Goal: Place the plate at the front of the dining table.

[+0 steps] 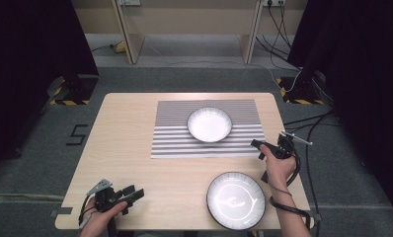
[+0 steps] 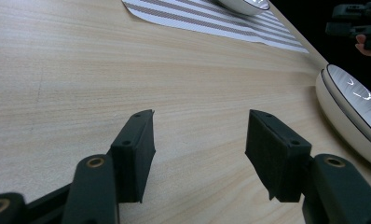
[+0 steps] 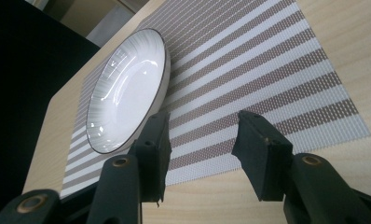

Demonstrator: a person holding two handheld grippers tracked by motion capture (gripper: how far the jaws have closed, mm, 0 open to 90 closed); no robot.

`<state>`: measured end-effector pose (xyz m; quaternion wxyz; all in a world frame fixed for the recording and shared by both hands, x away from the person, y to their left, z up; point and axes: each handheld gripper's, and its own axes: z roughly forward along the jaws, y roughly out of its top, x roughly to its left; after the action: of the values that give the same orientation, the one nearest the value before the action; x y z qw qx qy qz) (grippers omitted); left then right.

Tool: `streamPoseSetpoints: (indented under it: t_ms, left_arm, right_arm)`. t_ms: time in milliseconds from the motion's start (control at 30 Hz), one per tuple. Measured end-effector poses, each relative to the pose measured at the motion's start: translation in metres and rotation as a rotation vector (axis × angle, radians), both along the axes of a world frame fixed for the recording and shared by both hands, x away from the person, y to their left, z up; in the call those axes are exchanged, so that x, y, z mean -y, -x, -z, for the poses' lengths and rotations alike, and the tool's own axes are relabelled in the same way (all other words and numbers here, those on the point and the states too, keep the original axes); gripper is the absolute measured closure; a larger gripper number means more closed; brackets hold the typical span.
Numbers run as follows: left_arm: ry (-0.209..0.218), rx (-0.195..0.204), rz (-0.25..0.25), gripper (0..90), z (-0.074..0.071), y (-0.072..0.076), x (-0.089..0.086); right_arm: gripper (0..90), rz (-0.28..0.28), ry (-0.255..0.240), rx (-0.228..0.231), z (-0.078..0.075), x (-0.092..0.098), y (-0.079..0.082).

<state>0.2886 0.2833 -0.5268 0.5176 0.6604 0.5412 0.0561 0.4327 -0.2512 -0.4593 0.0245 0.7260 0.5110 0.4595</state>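
Nearest the person, the left gripper [image 1: 130, 196] rests low at the front left corner of the wooden worktop [image 1: 135, 163]. Its jaws stand wide apart with nothing between them but bare wood, and they touch no dish.

Just right of it along the front edge sits the near plate [image 1: 235, 200], white with a dark rim and ridged border, flat on the wood; the left gripper view catches its edge at the right [image 2: 349, 114].

Farther in, at the right edge of the worktop, the right gripper [image 1: 258, 149] is held in a hand [image 1: 278, 165] and points left toward the striped placemat [image 1: 175, 143]. Its jaws are also spread, gripping nothing. In the right gripper view they hang over the mat's near border, and the left jaw overlaps the bowl's rim in the picture; whether it touches I cannot tell.

That white bowl [image 3: 127, 91] sits on the placemat, toward its far half.

On the grey floor left of the worktop, black tape forms a 5 [image 1: 77, 135].
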Motion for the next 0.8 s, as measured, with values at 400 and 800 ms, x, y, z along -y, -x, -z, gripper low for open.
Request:
streamPoseSetpoints:
  t_ms: [400,800]
  left_arm:
    - [-0.002,0.002,-0.001,41.6,0.0,0.001,0.0]
    - [-0.002,0.002,-0.002,41.6,0.0,0.001,0.001]
  right_arm:
    - [54.4,0.006,0.004,0.015,-0.001,0.012,0.021]
    - [54.0,0.013,0.012,0.03,0.001,0.022,0.045]
